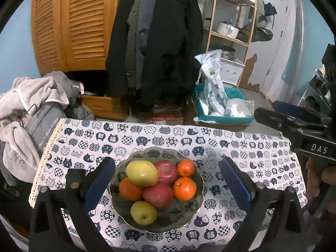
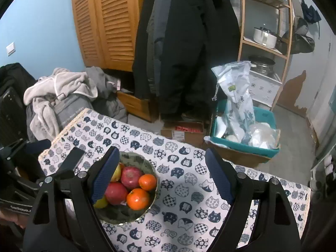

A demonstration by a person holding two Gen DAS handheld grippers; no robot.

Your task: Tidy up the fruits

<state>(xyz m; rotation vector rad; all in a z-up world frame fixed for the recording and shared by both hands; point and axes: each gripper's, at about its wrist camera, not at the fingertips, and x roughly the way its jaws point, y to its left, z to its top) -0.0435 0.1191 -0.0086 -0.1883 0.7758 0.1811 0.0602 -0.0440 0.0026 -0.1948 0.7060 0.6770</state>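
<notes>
Left hand-held gripper: released, straddling the bowl for a fruit pick.
Right hand-held gripper: released, empty, standing by above the counter.

Seven fruits heaped in a scalloped grey bowl at the middle of the cat-print desk: large yellow fruit at far left atop the pile, small yellow apple nearest, two red apples at centre, three oranges flanking right and left, all touching.
</notes>
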